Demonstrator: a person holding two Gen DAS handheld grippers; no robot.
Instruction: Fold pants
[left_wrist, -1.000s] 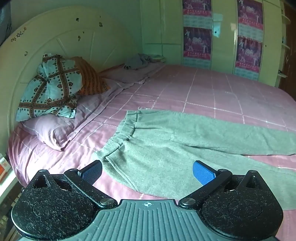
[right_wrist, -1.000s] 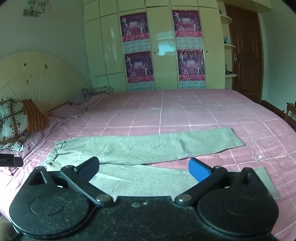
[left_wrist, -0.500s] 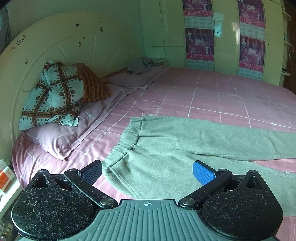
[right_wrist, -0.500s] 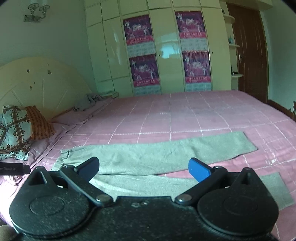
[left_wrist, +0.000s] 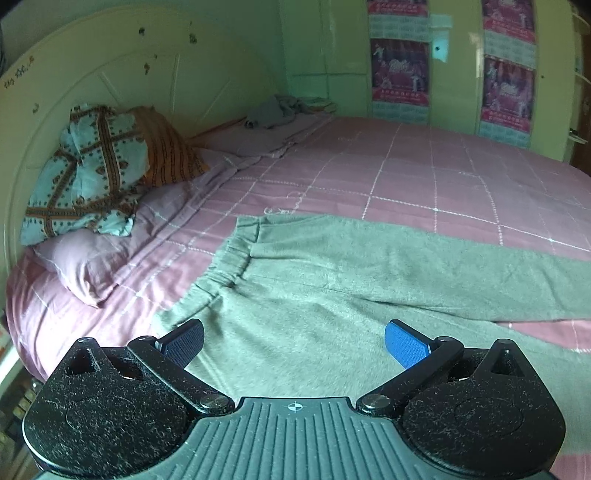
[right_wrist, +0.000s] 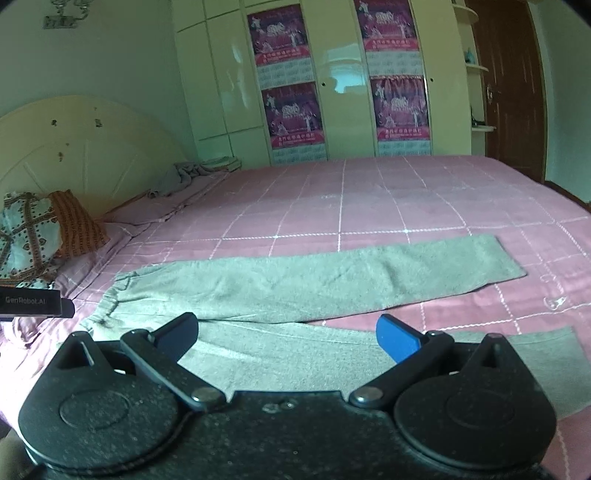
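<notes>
Right wrist view: grey pants (right_wrist: 317, 280) spread flat along the near edge of the pink bed (right_wrist: 369, 199).
Legs split apart, waistband toward the headboard; left gripper (left_wrist: 293, 341) and right gripper (right_wrist: 286, 334) fingers both wide open, holding nothing.

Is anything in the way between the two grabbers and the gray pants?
No. The pants lie flat on the bed, and the open left gripper and right gripper hover just above them.

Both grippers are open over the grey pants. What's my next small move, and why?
Probably lower the left gripper onto the near waistband corner and close. The pants lie flat and unfolded, legs apart, and the right gripper holds nothing.
</notes>
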